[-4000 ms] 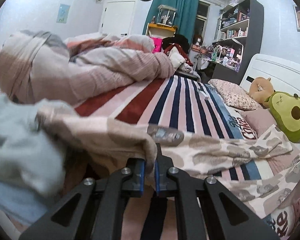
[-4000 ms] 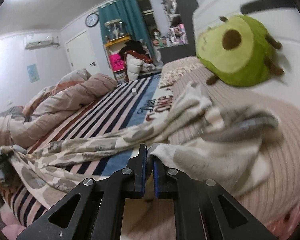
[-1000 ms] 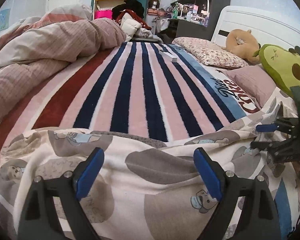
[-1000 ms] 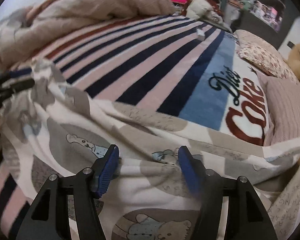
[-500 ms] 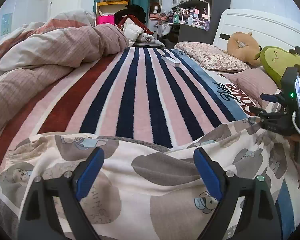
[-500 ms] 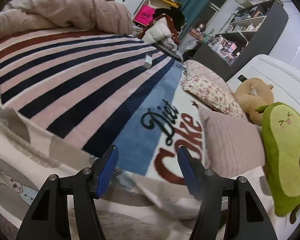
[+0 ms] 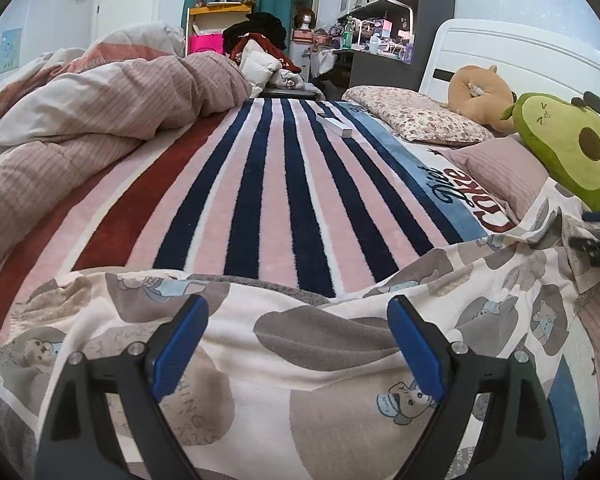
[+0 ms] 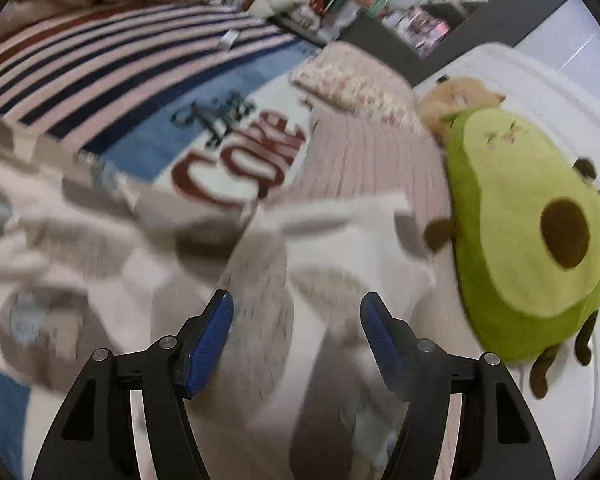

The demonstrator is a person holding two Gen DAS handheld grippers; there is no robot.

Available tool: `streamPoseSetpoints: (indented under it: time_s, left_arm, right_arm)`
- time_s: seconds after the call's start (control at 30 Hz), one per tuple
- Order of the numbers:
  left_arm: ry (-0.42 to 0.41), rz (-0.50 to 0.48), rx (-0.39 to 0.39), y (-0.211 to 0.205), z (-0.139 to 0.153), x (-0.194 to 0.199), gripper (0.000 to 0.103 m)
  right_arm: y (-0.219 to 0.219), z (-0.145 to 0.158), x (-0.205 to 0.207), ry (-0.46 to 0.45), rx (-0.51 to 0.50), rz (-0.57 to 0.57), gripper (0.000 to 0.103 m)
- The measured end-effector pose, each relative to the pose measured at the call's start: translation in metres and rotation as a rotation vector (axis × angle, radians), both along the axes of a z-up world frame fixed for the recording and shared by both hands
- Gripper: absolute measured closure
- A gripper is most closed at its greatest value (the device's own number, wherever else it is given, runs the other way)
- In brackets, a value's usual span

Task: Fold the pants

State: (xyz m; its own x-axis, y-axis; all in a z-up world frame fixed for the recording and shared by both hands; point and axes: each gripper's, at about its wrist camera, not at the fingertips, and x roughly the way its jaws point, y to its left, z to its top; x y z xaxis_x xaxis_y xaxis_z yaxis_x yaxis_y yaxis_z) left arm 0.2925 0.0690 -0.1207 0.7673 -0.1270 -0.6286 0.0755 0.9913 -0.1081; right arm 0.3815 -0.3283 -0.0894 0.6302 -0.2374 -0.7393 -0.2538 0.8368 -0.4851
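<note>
The pants (image 7: 320, 364) are cream with grey patches and small bear prints. They lie spread across the near part of the striped blanket (image 7: 268, 184). My left gripper (image 7: 298, 346) is open and empty just above one end of them. My right gripper (image 8: 296, 340) is open and empty above the other end of the pants (image 8: 260, 280), near the avocado plush; that view is blurred. The right gripper also shows at the right edge of the left wrist view (image 7: 598, 240).
An avocado plush (image 8: 532, 216) and a tan plush (image 7: 480, 96) lie by the white headboard (image 7: 532, 52). Pillows (image 7: 416, 120) sit beside them. A bunched pink duvet (image 7: 100, 104) fills the left. A small white box (image 7: 334, 124) lies on the blanket.
Both grippers were shut on the pants four seconds ago and now stand open, the pants laid flat. In the last second my right gripper swung toward the avocado plush end. The left barely moved.
</note>
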Motion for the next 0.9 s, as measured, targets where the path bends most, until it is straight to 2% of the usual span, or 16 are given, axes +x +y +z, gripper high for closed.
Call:
streamPoseSetpoints:
  time_s: [0.13, 0.23, 0.37, 0.57, 0.63, 0.7, 0.8, 0.9]
  left_arm:
    - [0.001, -0.001, -0.002, -0.001, 0.000, 0.000, 0.014]
    - [-0.002, -0.003, -0.003, -0.002, 0.001, 0.000, 0.014]
    - [-0.003, -0.005, -0.006, -0.003, 0.000, 0.000, 0.014]
    - [-0.009, -0.006, -0.006, -0.003, 0.001, 0.000, 0.014]
    - [-0.014, -0.003, -0.004, -0.003, 0.002, -0.001, 0.014]
    - [-0.015, -0.001, -0.007, -0.002, 0.003, -0.002, 0.014]
    - [-0.015, -0.003, -0.007, -0.002, 0.003, -0.001, 0.014]
    - [-0.016, -0.007, -0.009, -0.002, 0.004, -0.001, 0.014]
  right_arm:
    - [0.001, -0.002, -0.025, -0.022, 0.001, 0.022, 0.037]
    - [0.010, 0.001, -0.045, -0.025, 0.062, 0.073, 0.037]
    - [0.031, -0.005, -0.059, -0.023, 0.058, 0.143, 0.037]
    - [0.053, 0.005, -0.078, -0.126, 0.026, 0.211, 0.037]
    - [0.058, 0.007, -0.083, -0.134, 0.033, 0.241, 0.037]
    - [0.064, 0.002, -0.085, -0.089, 0.050, 0.272, 0.037]
    - [0.061, -0.017, -0.075, 0.026, 0.042, 0.227, 0.038]
    - [0.051, -0.035, -0.066, 0.041, -0.061, 0.167, 0.037]
